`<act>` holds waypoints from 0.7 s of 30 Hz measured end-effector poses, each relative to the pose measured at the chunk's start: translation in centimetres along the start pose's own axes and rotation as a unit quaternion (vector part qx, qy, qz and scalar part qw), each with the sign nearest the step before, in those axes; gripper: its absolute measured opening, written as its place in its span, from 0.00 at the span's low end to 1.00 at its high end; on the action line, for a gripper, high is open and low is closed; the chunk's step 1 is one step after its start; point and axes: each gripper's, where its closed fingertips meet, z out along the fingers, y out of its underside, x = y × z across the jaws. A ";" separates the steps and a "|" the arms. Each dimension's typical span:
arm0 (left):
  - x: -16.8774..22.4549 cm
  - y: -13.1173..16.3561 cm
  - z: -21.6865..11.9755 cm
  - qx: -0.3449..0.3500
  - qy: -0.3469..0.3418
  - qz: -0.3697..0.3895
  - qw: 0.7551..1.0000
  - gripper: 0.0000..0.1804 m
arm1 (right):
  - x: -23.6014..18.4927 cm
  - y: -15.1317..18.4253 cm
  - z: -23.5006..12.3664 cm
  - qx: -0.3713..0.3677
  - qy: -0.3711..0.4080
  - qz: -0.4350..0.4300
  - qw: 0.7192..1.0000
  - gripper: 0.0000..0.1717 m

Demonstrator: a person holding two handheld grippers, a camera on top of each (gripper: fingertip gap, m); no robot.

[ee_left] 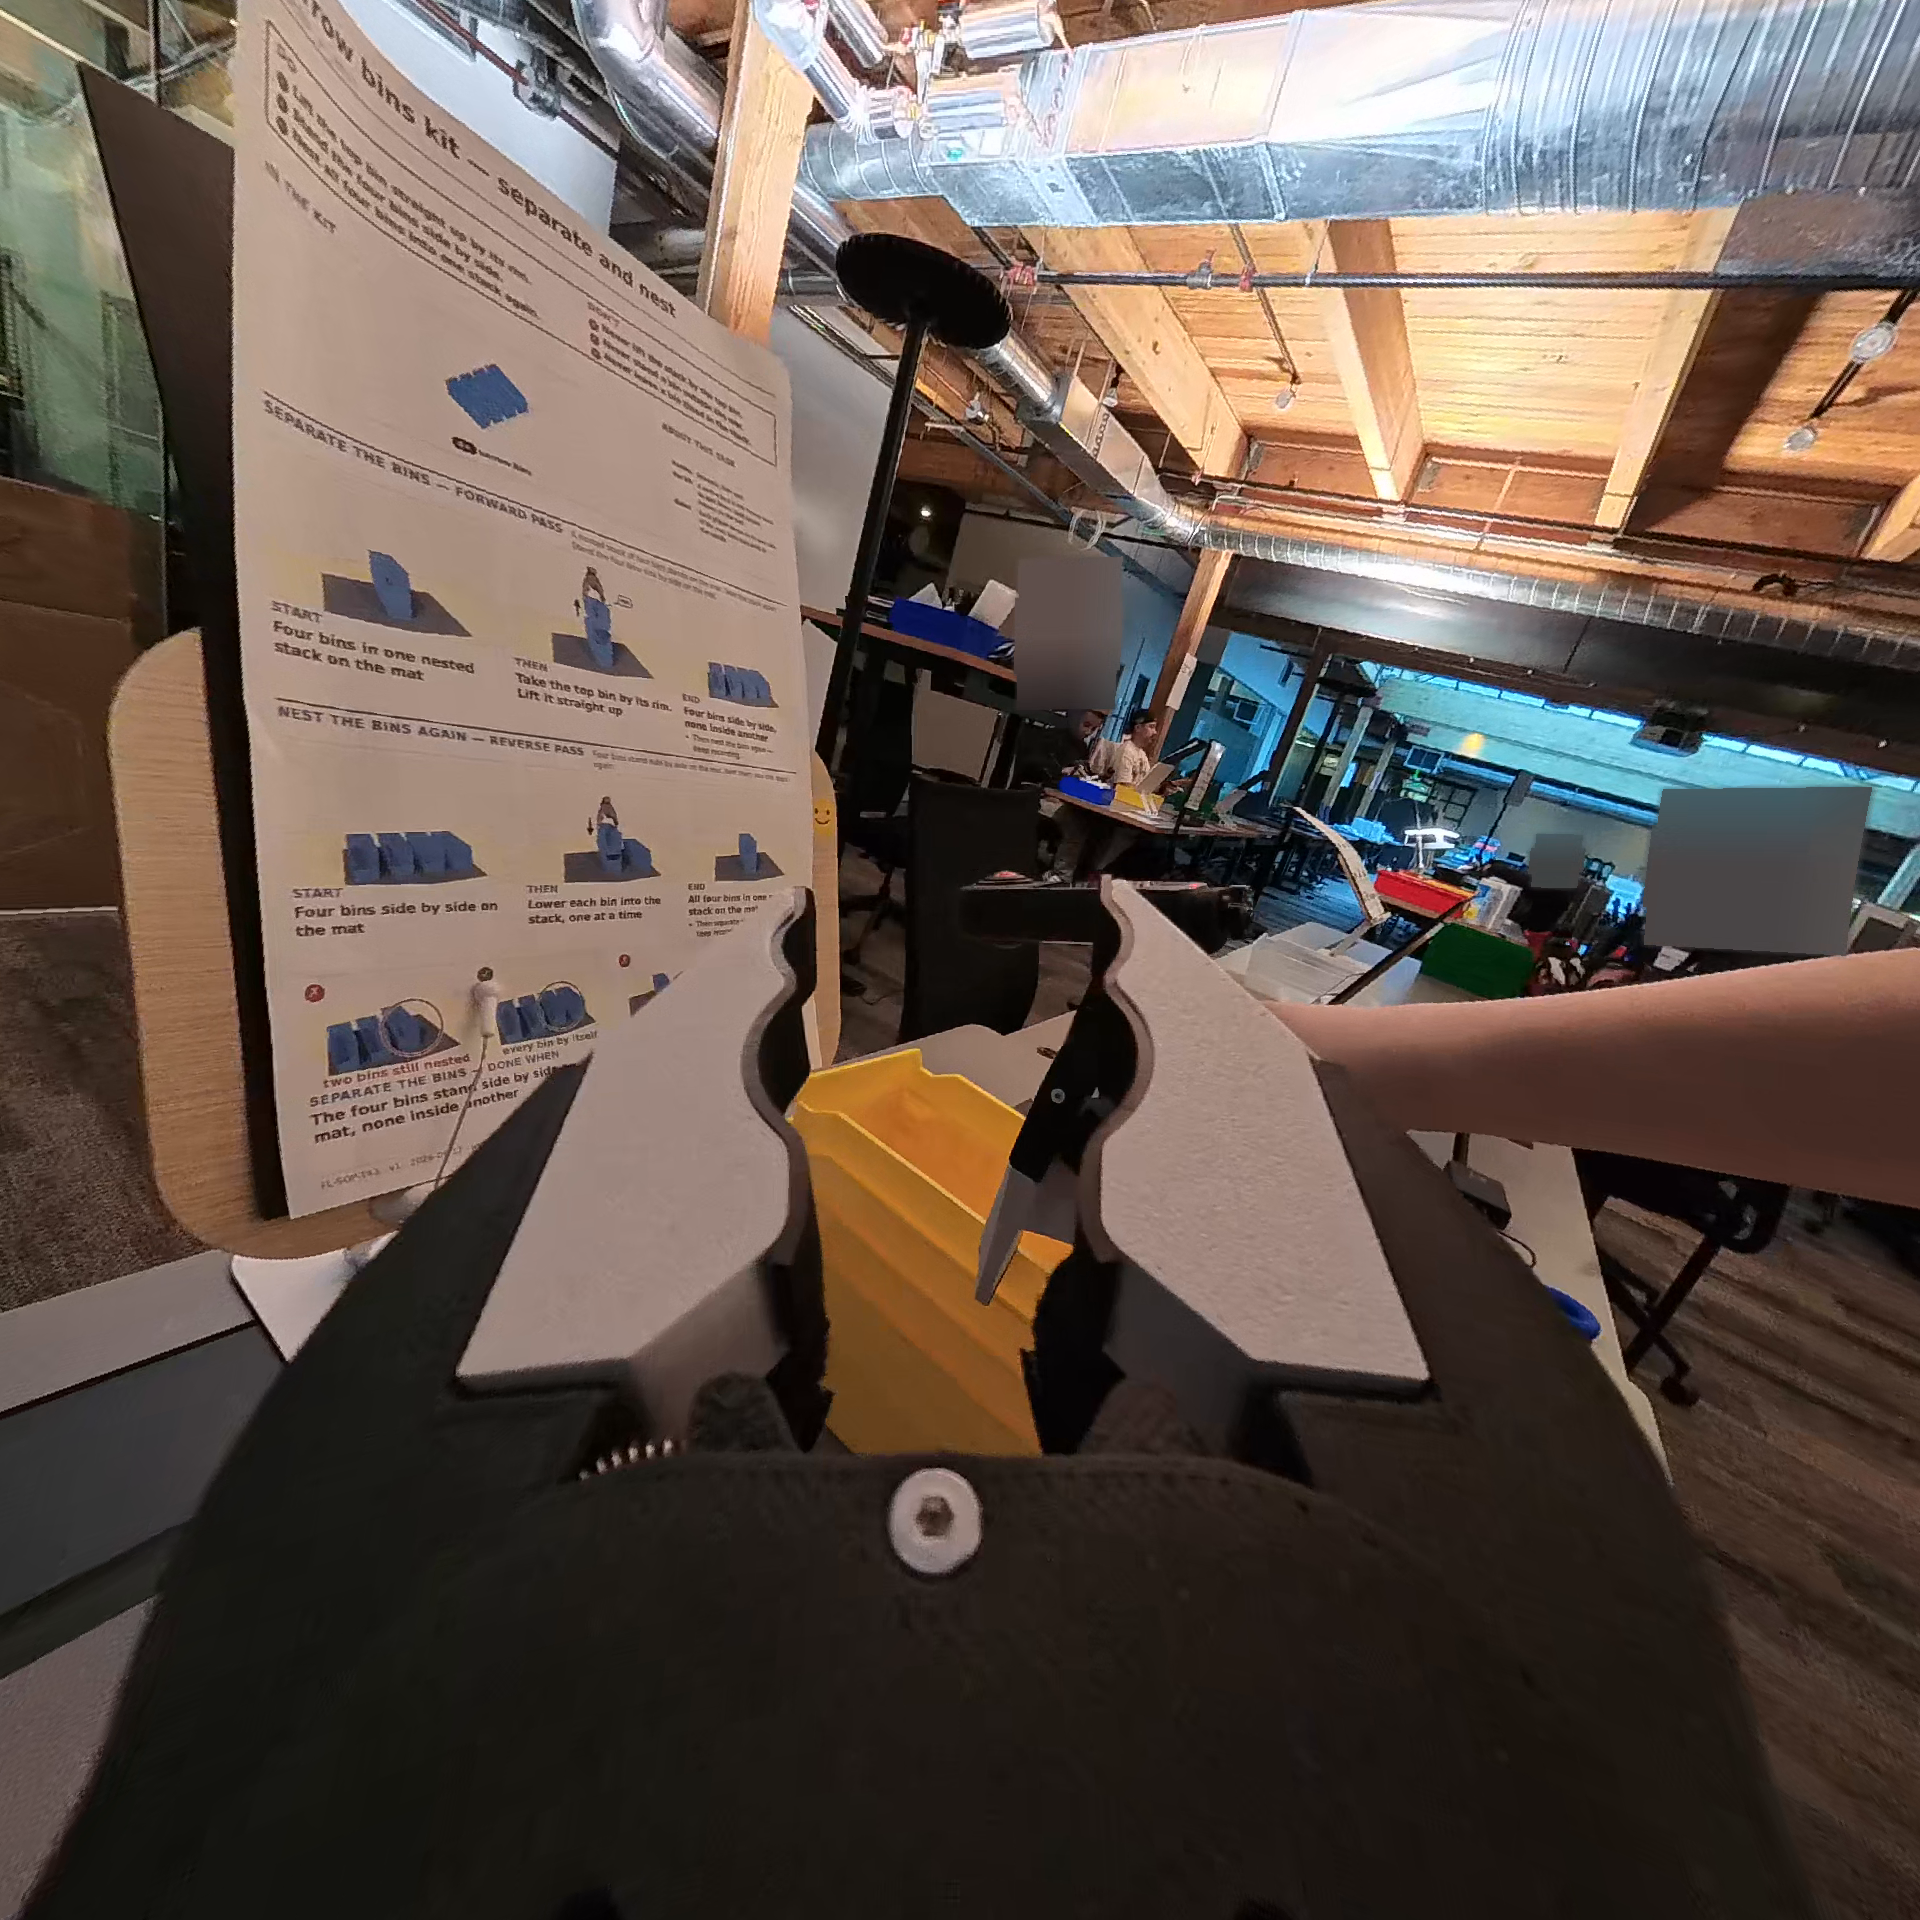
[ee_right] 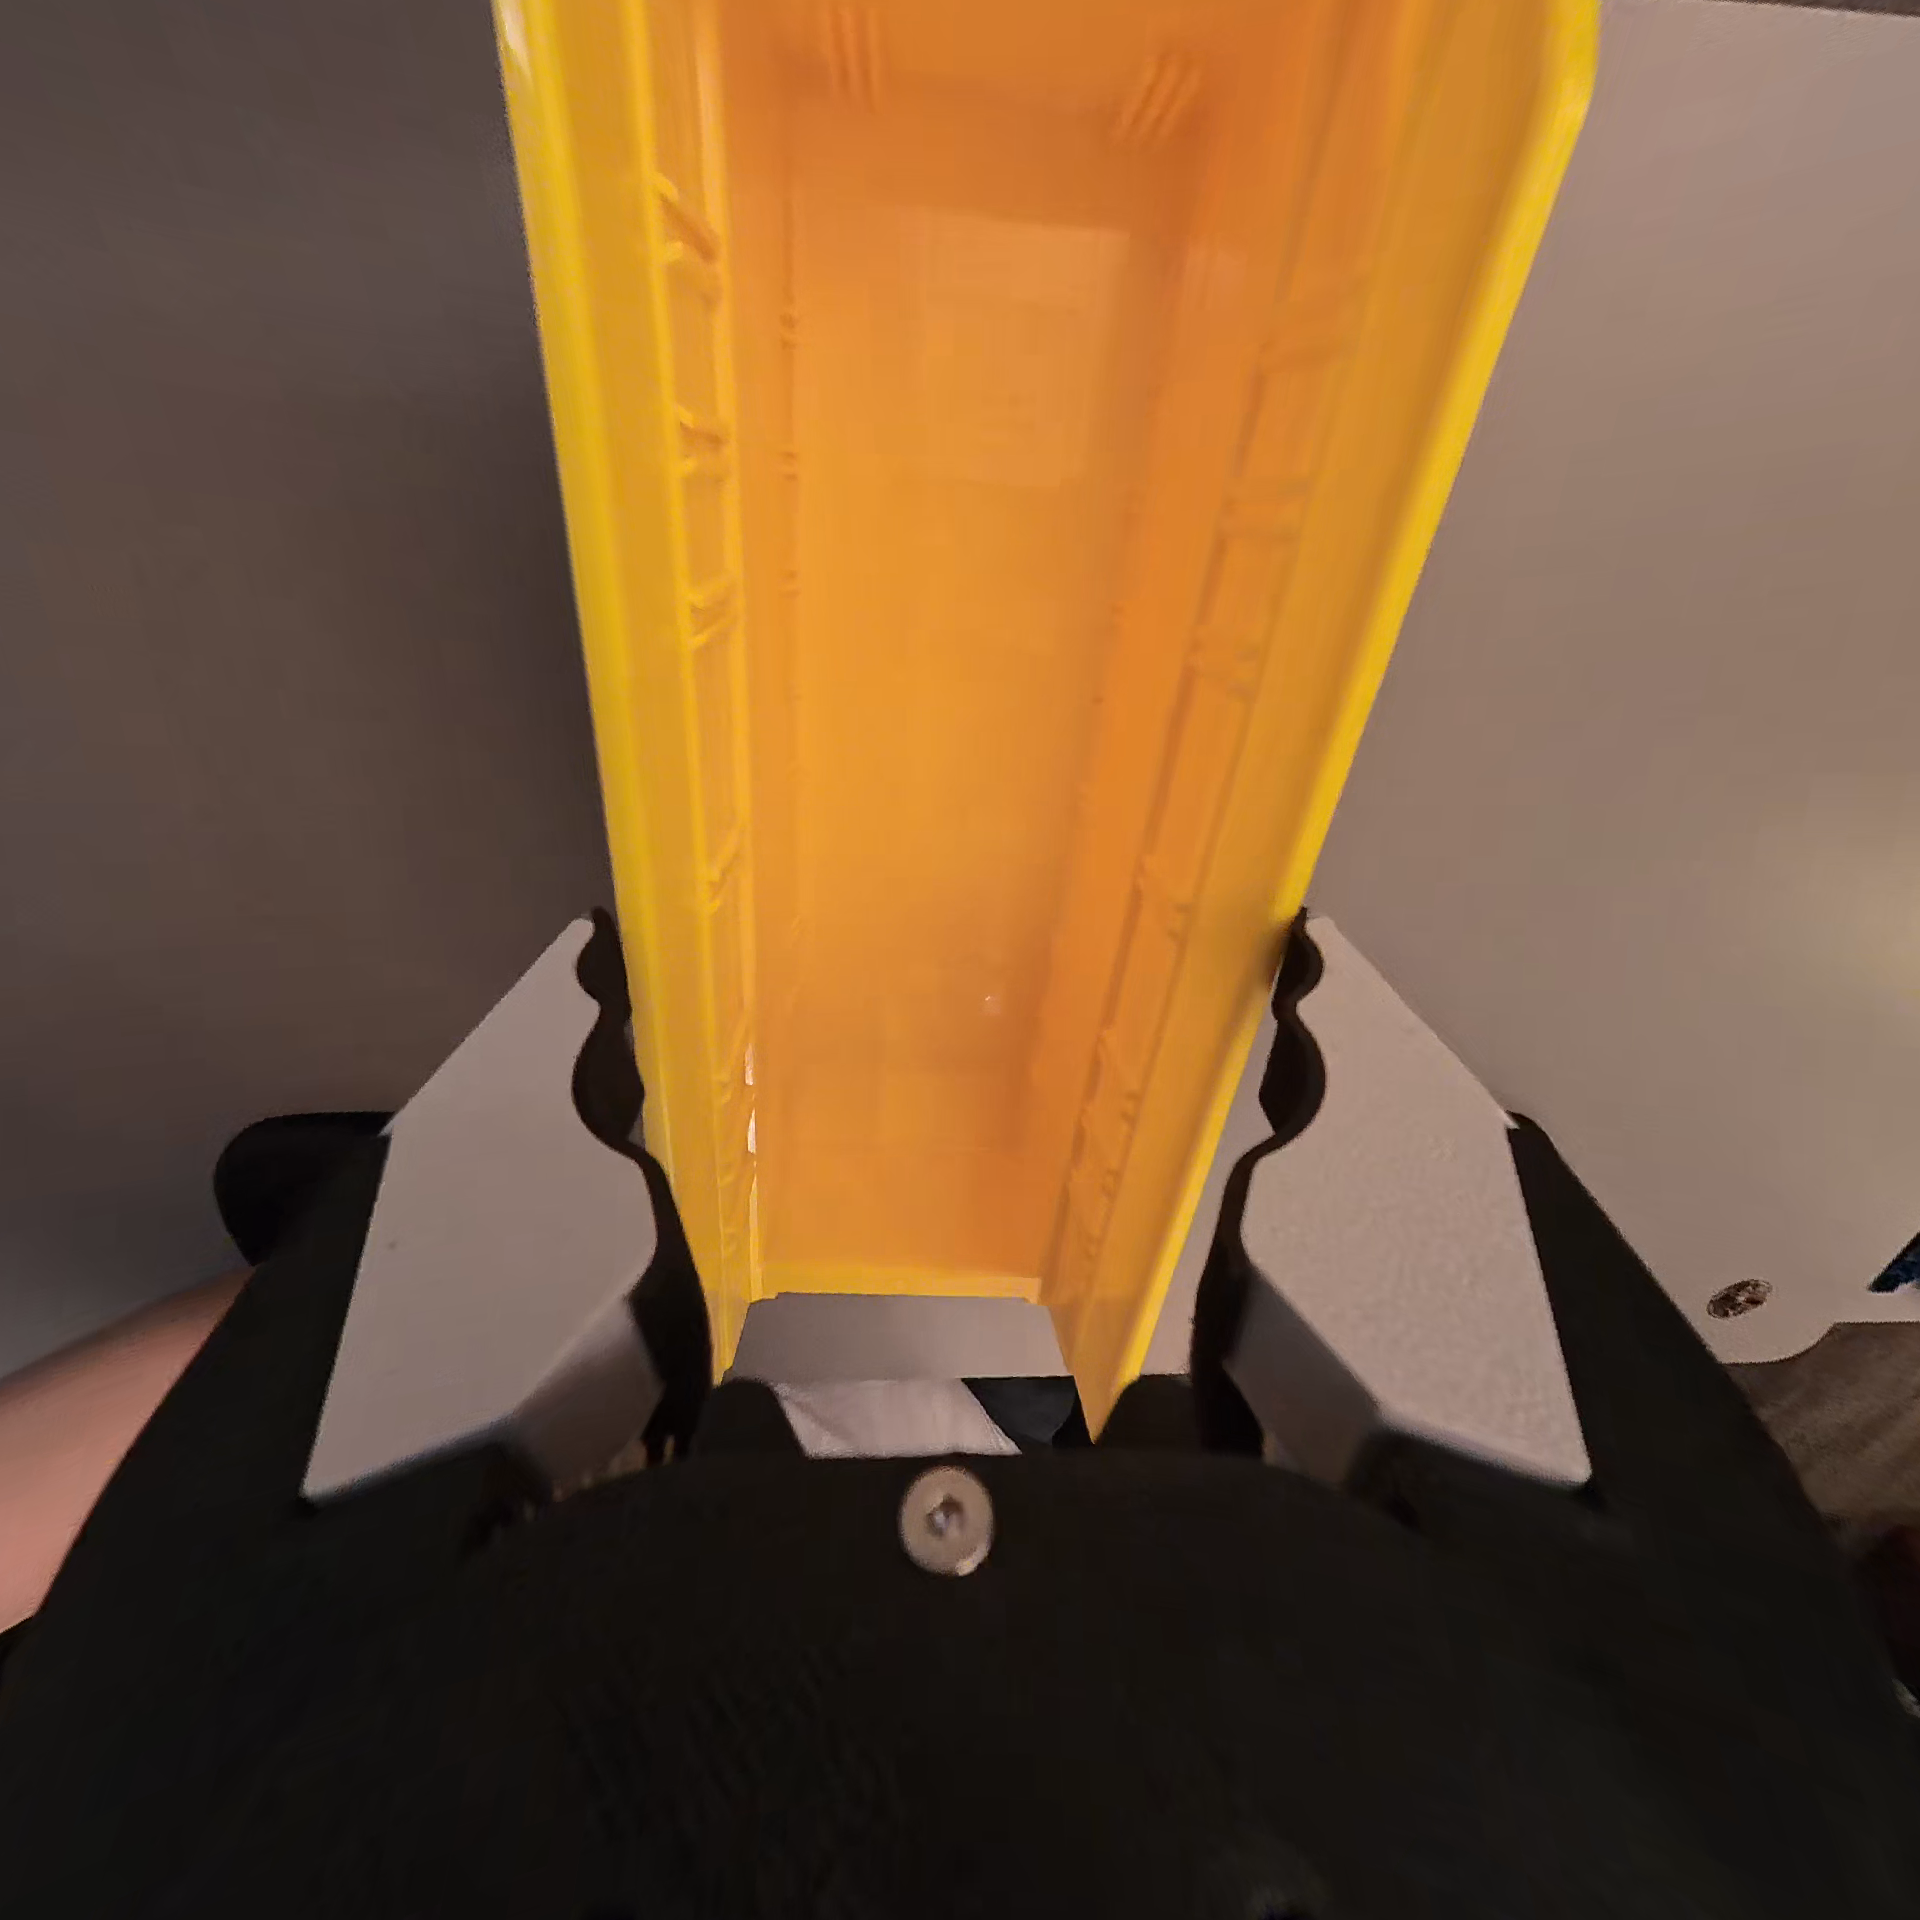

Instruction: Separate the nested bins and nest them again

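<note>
Right gripper (ee_right: 940, 940) has its jaws wide, straddling a yellow bin (ee_right: 997, 644) across its full width near the open end. Both dark pads sit against the outer walls at the tips; the right pad looks firmly on, the left touching or nearly so. Bin runs long away from the camera, over a white worktop (ee_right: 1662, 623) with a grey zone on the left.

Left gripper (ee_left: 956, 914) jaws are narrow-to-mid. The tips close on nothing, with open room behind them. A yellow bin (ee_left: 904, 1132) shows low between the finger bases, but whether the fingers press it I cannot tell. The other gripper's finger (ee_left: 1013, 1236) dips at that bin's right rim, forearm (ee_left: 1610, 1081) coming in from the right. Instruction sheet (ee_left: 499, 665) stands far left.

Judgement: a lift or lower of one bin by its side walls.
- Keep it level and move straight along the nest axis. Tapered walls will bind if it tilts.
- Squeeze lightly, since thin walls flex and wedge tighter.
- Use the left gripper to hold the lower bins down.
</note>
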 end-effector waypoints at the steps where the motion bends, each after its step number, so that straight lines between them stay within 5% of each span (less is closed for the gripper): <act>1: 0.1 0.0 0.0 0.000 0.002 0.000 1.000 0.29 | 0.0 0.0 -0.1 -0.001 0.002 -0.003 1.000 0.70; 21: 1.3 0.0 0.2 -0.001 0.055 -0.036 0.998 0.28 | -0.8 0.5 -1.4 -0.036 -0.002 -0.018 0.999 0.64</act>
